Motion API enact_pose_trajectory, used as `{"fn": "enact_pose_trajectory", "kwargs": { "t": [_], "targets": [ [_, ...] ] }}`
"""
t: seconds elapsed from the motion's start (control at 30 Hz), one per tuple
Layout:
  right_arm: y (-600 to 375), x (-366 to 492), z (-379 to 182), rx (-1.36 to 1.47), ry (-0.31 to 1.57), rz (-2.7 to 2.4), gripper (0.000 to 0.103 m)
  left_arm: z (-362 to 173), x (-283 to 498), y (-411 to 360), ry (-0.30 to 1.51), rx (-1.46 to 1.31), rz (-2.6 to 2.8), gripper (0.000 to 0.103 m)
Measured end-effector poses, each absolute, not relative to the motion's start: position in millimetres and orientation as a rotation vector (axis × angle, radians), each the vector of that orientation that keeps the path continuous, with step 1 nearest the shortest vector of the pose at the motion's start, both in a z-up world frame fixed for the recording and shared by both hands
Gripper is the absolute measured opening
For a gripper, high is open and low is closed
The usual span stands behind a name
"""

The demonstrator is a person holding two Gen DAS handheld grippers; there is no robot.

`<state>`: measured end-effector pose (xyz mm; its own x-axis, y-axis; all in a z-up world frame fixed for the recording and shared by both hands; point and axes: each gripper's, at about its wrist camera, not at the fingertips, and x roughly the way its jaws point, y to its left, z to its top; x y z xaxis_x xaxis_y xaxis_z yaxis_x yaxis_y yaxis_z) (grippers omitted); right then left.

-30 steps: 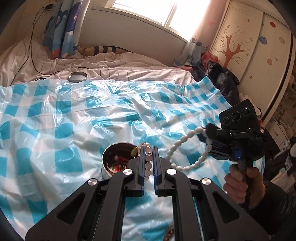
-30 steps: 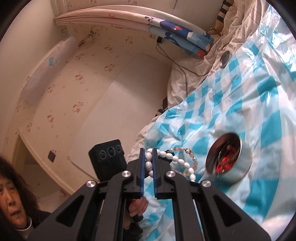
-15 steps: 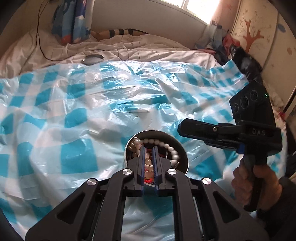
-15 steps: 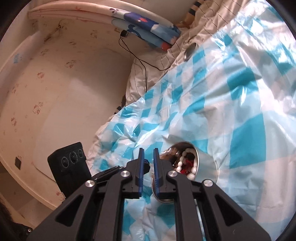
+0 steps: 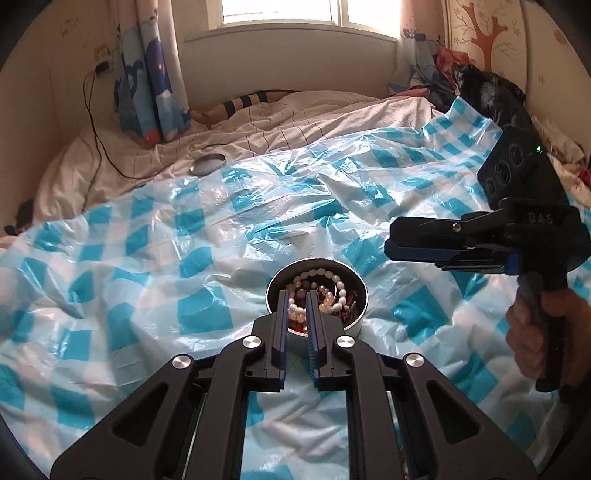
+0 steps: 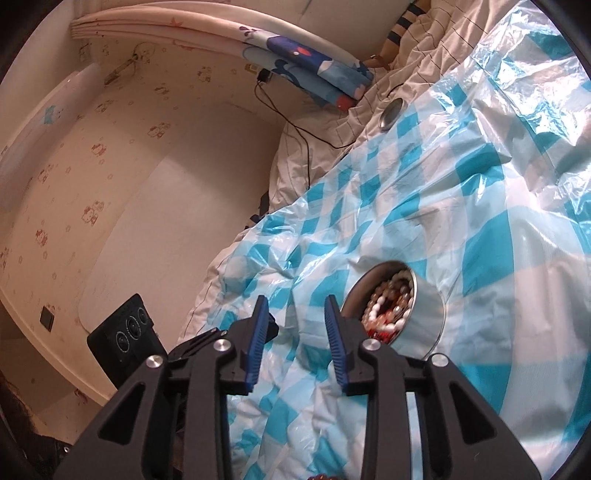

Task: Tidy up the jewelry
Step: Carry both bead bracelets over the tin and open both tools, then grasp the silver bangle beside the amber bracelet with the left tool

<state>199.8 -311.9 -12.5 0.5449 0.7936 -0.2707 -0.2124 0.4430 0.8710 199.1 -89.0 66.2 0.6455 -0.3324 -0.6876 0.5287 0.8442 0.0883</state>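
A blue-and-white checked plastic sheet [image 5: 155,266] covers a bed [image 5: 295,110]. Just ahead of the left gripper [image 5: 296,306], whose jaws are nearly together with nothing clamped, stands a round metal tin [image 5: 360,317] full of bead and pearl bracelets [image 5: 325,291]. To its right the right gripper [image 6: 295,317] hangs beside the tin, jaws opening, nothing between them. Farther off lies a metal lid [image 5: 207,164], then a curtain [image 5: 147,74] and window [image 5: 280,11].

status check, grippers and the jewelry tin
Left gripper over the tin, jaws narrow, nothing visibly pinched. Right gripper opening, empty. White bead bracelet in the tin. Nothing in the way.
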Motion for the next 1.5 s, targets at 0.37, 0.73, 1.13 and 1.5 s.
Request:
{"fn": "enact_pose_trajectory", "kwargs": {
  "t": [0.37,0.73,1.13,1.5],
  "targets": [
    [-304,156,2,0.852,0.749,0.716,0.037,73,157,-92,0.668,0.386,-0.47,0.01],
    [-315,112,-1,0.87,0.752,0.69,0.045,63,128,-90,0.685,0.414,-0.475,0.011],
    [-311,55,-30,0.772,0.943,0.526,0.05,-1,121,-64,0.929,0.115,-0.726,0.017],
    [-305,51,-37,0.747,0.97,0.504,0.05,-17,100,-96,0.923,0.317,-0.776,0.034]
  ]
}}
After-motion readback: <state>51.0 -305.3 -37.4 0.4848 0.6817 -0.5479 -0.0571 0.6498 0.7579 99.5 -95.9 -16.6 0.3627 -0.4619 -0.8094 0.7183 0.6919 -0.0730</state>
